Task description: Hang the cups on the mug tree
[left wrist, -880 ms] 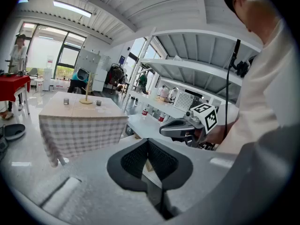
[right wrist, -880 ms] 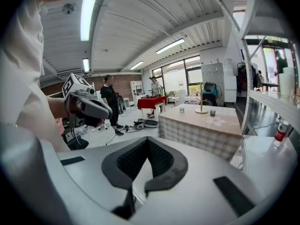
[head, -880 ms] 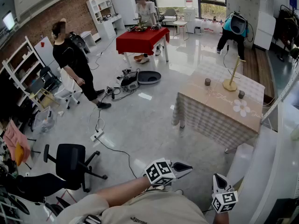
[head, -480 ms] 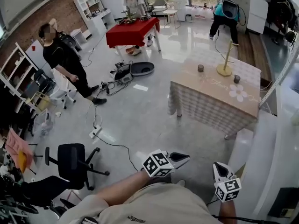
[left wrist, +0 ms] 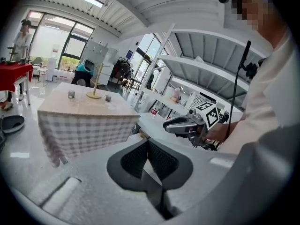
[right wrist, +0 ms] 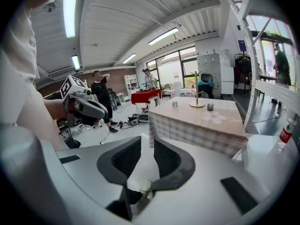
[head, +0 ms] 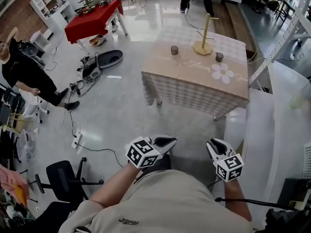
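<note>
Nothing held, desk (head: pixel 194 84) well ahead.
Empty left gripper (head: pixel 167 142) has jaws together; empty right gripper (head: pixel 213 144) is slightly parted; first cup (head: pixel 174 49) and second cup (head: pixel 219 57) flank mug tree (head: pixel 204 33).

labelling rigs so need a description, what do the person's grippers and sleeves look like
Both the left gripper and right gripper have pale grey bodies, black jaws with ribbed pads, and a white cube bearing black square markers. The person wears a beige short-sleeved shirt. A thin black cable runs by the right arm.
</note>
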The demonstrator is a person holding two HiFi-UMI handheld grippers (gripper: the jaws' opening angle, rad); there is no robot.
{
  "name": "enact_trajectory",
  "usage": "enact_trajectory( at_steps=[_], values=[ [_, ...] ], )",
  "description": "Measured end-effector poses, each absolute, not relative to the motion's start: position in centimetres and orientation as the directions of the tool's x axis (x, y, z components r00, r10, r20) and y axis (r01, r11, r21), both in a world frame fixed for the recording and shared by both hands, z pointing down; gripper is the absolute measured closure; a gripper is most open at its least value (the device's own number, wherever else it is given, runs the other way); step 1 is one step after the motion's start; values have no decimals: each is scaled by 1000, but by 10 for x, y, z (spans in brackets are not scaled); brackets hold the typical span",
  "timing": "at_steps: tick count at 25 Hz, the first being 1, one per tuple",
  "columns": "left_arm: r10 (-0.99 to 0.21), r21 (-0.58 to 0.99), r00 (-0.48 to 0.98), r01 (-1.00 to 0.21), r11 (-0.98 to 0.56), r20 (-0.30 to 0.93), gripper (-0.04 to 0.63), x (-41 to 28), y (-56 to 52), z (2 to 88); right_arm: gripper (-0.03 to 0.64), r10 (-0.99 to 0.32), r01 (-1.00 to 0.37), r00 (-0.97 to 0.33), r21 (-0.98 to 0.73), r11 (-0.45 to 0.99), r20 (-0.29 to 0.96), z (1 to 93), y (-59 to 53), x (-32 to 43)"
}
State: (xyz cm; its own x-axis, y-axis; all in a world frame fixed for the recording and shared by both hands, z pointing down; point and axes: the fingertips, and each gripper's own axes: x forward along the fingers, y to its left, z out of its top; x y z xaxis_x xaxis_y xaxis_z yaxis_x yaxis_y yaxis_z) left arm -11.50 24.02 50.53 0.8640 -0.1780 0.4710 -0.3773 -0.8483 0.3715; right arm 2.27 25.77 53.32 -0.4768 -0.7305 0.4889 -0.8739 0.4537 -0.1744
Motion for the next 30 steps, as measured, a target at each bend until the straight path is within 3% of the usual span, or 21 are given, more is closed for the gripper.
enact_trajectory(
  at_steps=[14, 30],
  values=[
    [-76, 369, 881, -272, -889, 466, 586, -119, 45, 490, 501, -797, -948, -293, -52, 314, 529, 524, 42, 66],
    [-251, 365, 838, -454, -813, 484, 587, -39, -130, 477, 389, -726, -938, -250, 26, 346, 641, 614, -235, 238]
  ],
)
